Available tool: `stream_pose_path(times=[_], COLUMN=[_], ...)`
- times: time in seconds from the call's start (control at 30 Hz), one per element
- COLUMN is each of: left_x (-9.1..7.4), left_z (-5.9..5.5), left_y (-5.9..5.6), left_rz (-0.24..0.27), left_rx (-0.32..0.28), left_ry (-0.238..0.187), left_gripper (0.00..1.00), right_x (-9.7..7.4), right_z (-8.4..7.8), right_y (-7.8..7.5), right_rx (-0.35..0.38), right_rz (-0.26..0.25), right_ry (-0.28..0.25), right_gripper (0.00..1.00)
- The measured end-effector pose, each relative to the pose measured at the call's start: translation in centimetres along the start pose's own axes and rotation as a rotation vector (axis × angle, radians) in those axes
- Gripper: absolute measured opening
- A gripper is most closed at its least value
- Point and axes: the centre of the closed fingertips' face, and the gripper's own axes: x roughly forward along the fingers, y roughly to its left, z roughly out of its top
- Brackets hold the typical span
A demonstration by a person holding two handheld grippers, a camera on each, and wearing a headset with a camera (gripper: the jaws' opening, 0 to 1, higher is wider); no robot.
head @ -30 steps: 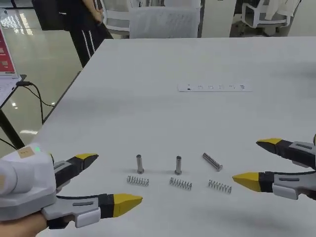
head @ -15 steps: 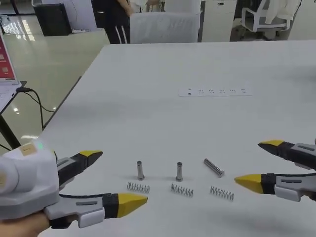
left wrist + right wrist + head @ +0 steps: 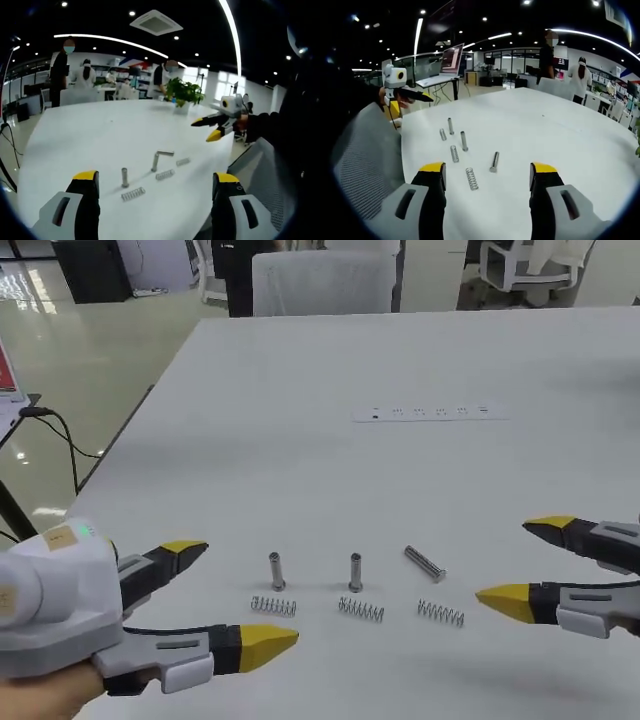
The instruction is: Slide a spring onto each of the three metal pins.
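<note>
- The left gripper (image 3: 248, 592) is nearest, low on the left over the white table (image 3: 300, 460), with a hand at its back. Its yellow-tipped jaws are spread wide and hold nothing.
- The right gripper (image 3: 502, 560) comes in from the right edge at much the same depth. Its jaws are also spread and empty, with the tips aimed toward the left gripper.
- Three springs lie flat in a row between the two grippers.
  - The left spring (image 3: 273, 606) is just beyond the left gripper's nearer tip.
  - The middle spring (image 3: 361, 610) lies about midway between the grippers.
  - The right spring (image 3: 441, 614) is near the right gripper's nearer tip, not touching it.
- A pin sits just behind each spring, apart from it, and all three pins are bare.
  - The left pin (image 3: 276, 571) and the middle pin (image 3: 355, 572) stand upright.
  - The right pin (image 3: 425, 563) lies on its side at an angle, ahead of the right gripper's tips.
- In the right gripper view, the right pin and right spring sit straight ahead between that gripper's own jaws. In the left gripper view, the left pin and left spring sit ahead, closer to its left jaw.
- A flush socket strip (image 3: 430, 413) lies in the tabletop, well beyond both grippers.
- A grey chair (image 3: 320, 282) stands past the table's far edge.
- A black cable (image 3: 65, 445) trails over the floor, off to the left gripper's outer side.
</note>
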Motion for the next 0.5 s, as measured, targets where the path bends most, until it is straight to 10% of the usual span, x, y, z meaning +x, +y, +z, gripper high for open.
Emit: stream_pose_path(times=[0.5], left_x=[0.0], left_z=[-0.6], left_y=[0.4], left_rz=[0.002], left_rx=[-0.016], left_ry=[0.0], left_gripper=[0.9], right_x=[1.1], right_z=[0.2], right_y=[0.1], right_rx=[-0.004], right_rz=[0.015], right_ry=[0.013], right_gripper=[0.65])
